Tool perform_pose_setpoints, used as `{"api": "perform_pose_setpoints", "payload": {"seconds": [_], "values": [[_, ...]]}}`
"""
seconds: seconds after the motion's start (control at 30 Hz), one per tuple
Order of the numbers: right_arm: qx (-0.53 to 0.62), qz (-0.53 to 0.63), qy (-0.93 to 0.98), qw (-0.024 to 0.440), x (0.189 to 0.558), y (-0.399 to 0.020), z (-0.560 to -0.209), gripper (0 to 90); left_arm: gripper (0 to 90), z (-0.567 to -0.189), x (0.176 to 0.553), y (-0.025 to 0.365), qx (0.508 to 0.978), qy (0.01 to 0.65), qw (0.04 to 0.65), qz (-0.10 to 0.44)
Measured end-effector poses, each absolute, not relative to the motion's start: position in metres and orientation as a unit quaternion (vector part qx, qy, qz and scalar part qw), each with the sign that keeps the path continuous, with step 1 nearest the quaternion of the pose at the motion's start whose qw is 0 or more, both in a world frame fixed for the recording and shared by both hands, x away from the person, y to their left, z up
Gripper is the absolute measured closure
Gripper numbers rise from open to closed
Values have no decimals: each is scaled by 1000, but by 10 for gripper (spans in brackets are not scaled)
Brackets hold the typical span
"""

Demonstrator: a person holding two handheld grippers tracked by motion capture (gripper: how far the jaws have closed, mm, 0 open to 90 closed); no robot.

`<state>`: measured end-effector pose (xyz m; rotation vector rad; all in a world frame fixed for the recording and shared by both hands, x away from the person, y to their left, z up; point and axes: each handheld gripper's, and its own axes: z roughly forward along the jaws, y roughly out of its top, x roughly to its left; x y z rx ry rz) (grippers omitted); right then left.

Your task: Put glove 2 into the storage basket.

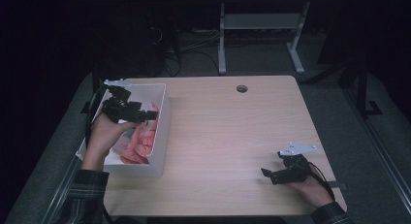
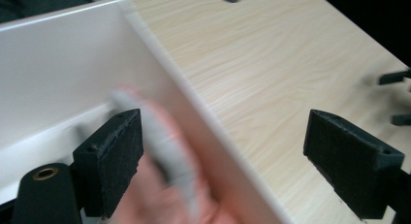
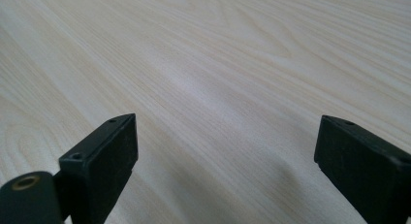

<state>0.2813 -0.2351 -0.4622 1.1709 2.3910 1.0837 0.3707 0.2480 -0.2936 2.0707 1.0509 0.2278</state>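
The pale wooden table (image 1: 232, 136) is smooth and grainy. At its left edge sits a white box (image 1: 162, 132) with straight walls, holding soft pink-red pieces (image 1: 140, 141) (blurry up close). The left gripper (image 1: 145, 115) hangs above them, jaws wide, nothing held. The right gripper (image 1: 269, 175) rests near-right, jaws wide too.

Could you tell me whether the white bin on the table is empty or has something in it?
Not empty: the white bin holds pink pieces on its floor.
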Motion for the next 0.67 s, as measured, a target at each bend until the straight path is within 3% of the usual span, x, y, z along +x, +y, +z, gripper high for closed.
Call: {"api": "perform_pose_setpoints", "payload": {"seconds": [0.43, 0.67], "values": [[404, 372, 825, 131, 281, -235, -462, 82, 139, -340, 337, 128, 865, 313, 390, 46], [402, 371, 827, 131, 280, -235, -462, 82, 139, -390, 326, 102, 883, 296, 364, 23]]}}
